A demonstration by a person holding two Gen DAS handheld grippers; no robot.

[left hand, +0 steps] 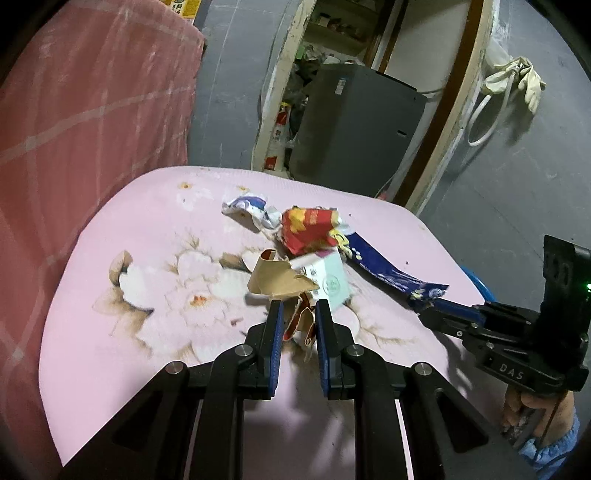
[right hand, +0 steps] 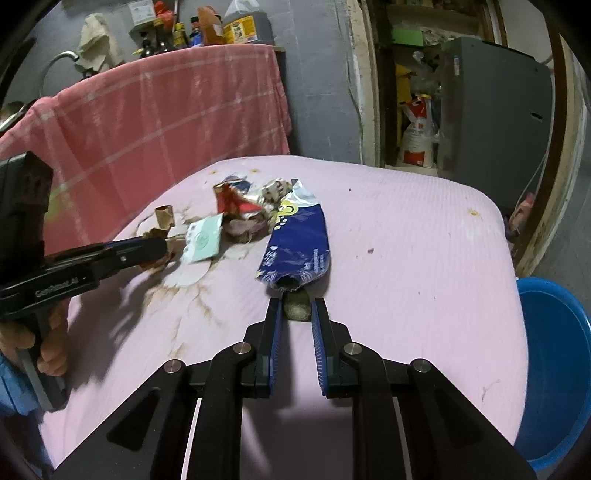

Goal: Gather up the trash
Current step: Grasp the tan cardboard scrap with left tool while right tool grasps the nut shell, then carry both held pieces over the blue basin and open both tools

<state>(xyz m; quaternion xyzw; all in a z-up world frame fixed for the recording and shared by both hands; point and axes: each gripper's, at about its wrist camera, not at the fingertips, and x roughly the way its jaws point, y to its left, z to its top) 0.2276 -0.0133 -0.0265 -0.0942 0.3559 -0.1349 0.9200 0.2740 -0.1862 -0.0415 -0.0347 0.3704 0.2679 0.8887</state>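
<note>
A pile of trash lies on a pink flowered table [left hand: 147, 229]: a crumpled white-blue wrapper [left hand: 251, 210], a red-yellow wrapper [left hand: 310, 229], a pale green-white carton [left hand: 328, 280], torn brown cardboard [left hand: 277, 280] and a long blue wrapper [left hand: 388, 273]. My left gripper [left hand: 298, 314] is narrowly open around a brown-red cardboard scrap [left hand: 301, 325]. It also shows in the right wrist view [right hand: 155, 247]. My right gripper [right hand: 297, 310] is narrowly open at the near end of the blue wrapper [right hand: 299, 247], with a greyish lump [right hand: 297, 308] between its fingertips. It also shows in the left wrist view [left hand: 424, 314].
A blue plastic basin [right hand: 554, 354] sits below the table's right edge. A pink checked cloth [right hand: 155, 122] hangs behind the table on the left. A grey appliance [left hand: 354, 122] stands in the doorway beyond. Bottles [right hand: 207, 26] line a shelf at the back.
</note>
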